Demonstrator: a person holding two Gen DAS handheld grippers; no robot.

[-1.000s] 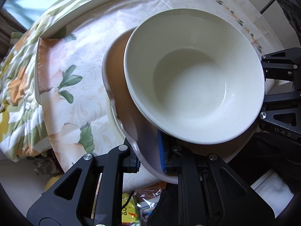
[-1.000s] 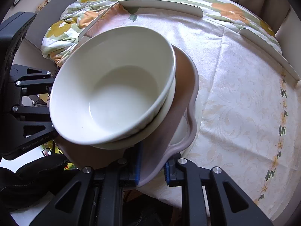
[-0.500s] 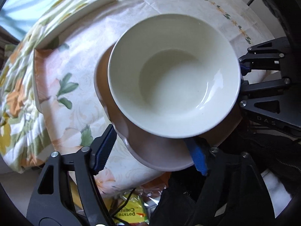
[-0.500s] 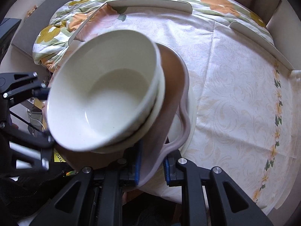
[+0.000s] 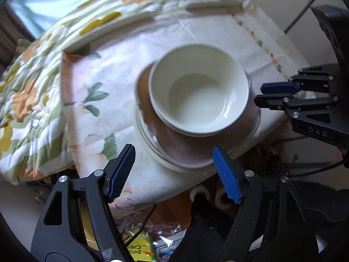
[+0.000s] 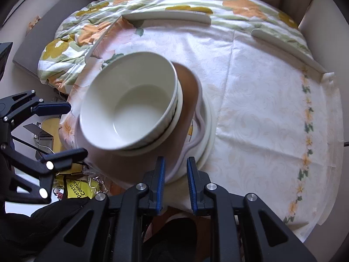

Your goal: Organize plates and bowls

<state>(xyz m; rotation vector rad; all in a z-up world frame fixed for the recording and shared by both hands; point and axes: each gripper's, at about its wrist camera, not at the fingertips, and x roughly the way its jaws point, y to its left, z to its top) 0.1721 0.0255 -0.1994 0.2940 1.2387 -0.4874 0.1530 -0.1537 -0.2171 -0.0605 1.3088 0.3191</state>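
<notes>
A stack of dishes sits near the table's edge. On top is a white bowl [image 5: 198, 98] [image 6: 128, 107], nested in a shallower white dish. Below come a pinkish wavy-rimmed plate [image 5: 181, 150] [image 6: 187, 100] and a white plate [image 5: 150, 146] [image 6: 207, 131] at the bottom. My left gripper [image 5: 174, 172] hovers open above the stack's near rim, its blue pads wide apart and touching nothing. My right gripper [image 6: 175, 174] is shut to a narrow gap and grips nothing. The pink rim shows through that gap from lower down. Each gripper also appears in the other's view: the right gripper [image 5: 268, 95] and the left gripper [image 6: 65, 131].
A pale flowered cloth [image 6: 261, 109] covers the round table, held by white clips [image 6: 165, 16] [image 5: 213, 5] at the far rim. A floral quilt [image 5: 28, 100] hangs on one side. A yellow packet [image 6: 80, 187] and clutter lie on the floor under the near edge.
The left jaws opened off the pink plate's rim and that gripper rose. The right gripper lifted off the rim at the same narrow gap. The stack looks smaller and rests on the table.
</notes>
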